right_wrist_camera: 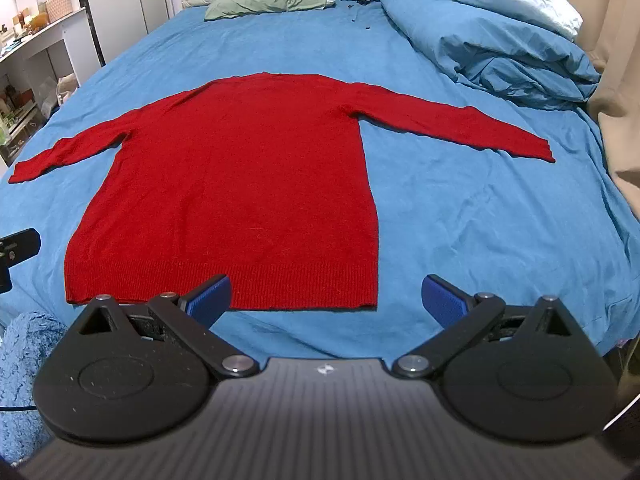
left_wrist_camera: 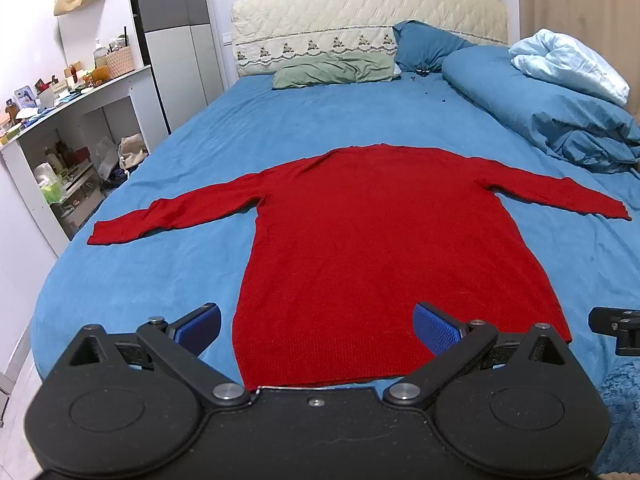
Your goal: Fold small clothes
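Observation:
A red long-sleeved sweater lies flat on the blue bed sheet, hem toward me, both sleeves spread out to the sides. It also shows in the right wrist view. My left gripper is open and empty, hovering over the hem's left part, with its blue pads wide apart. My right gripper is open and empty, just in front of the hem's right corner. A bit of the right gripper shows at the left wrist view's right edge.
A bunched blue duvet with a light blue blanket lies at the back right. Pillows and a padded headboard with plush toys stand at the far end. A cluttered white shelf unit flanks the bed's left.

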Available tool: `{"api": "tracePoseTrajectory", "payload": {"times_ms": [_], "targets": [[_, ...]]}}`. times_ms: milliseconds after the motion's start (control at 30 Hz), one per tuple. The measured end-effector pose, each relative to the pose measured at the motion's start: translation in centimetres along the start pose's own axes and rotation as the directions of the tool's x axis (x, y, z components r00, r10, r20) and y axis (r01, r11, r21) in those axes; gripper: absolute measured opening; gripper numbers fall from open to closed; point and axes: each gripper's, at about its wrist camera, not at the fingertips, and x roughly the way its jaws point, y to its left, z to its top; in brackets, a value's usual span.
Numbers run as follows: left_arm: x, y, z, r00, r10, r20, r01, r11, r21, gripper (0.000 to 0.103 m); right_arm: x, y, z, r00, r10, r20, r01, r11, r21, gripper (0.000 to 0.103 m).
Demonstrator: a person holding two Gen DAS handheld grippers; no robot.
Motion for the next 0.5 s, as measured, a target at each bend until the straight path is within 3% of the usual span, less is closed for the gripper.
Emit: {"api": "tracePoseTrajectory", "payload": {"times_ms": [500], "targets": [[-0.08, -0.04, 0.11, 1.000, -0.002, 0.001, 0.002, 1.000, 0.000, 0.103, 0.10, -0.08, 0.04, 1.000, 0.006, 0.000, -0.006, 1.000, 0.002, 0.103]]}}
